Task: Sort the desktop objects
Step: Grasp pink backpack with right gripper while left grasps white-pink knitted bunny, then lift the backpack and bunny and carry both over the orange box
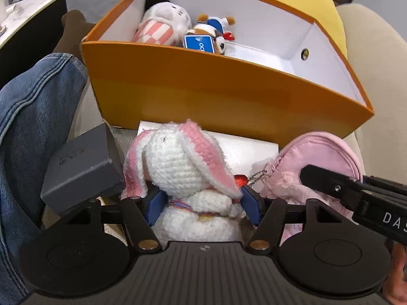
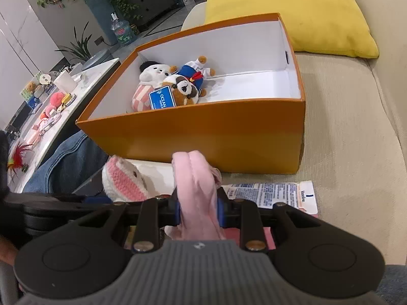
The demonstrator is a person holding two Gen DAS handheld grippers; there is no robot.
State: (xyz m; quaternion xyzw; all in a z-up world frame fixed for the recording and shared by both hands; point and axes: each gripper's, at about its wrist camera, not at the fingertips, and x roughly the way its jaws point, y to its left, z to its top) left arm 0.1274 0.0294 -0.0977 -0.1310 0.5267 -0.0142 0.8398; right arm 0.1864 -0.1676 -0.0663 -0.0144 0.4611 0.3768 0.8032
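Observation:
A crocheted white bunny with pink ears stands upright between the blue pads of my left gripper, whose jaws are wide apart around its body; I see no squeeze on it. Its ear also shows in the right wrist view. My right gripper is shut on a soft pink pouch, which bulges up between the pads. In the left wrist view that pouch lies just right of the bunny. Behind both stands an open orange box with plush toys inside.
A grey box leans left of the bunny, and a flat white box lies under it. A printed packet lies on the beige sofa. A yellow cushion sits behind the box. A person's denim leg is at the left.

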